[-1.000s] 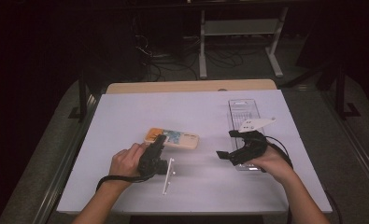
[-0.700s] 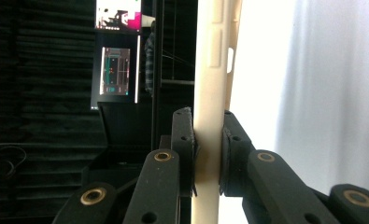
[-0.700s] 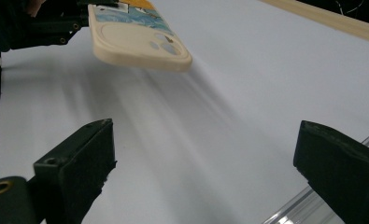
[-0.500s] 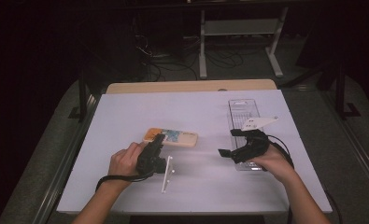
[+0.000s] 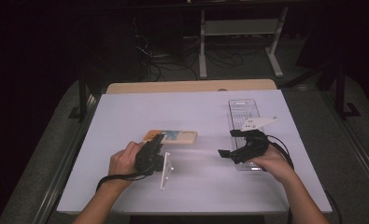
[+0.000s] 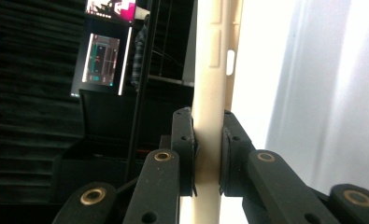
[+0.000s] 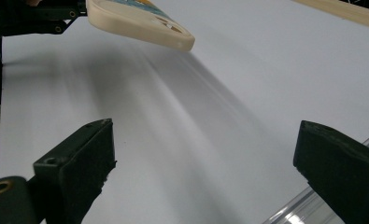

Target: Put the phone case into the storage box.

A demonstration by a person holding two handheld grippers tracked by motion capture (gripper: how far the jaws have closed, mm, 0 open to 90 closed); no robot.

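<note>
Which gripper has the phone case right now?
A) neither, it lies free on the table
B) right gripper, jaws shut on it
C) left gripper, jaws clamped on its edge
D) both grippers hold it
C: in the left gripper view the left gripper has both jaws pressed against the cream edge of the phone case, while the right gripper stands wide open over the table with nothing between its jaws.

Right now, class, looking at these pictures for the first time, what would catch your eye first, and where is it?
Most striking is the cream phone case near the middle of the white table, clamped by its edge in the left gripper; the left gripper view shows both jaws pressed against it. To the right, the right gripper hovers with jaws wide open beside a clear plastic tray.
</note>
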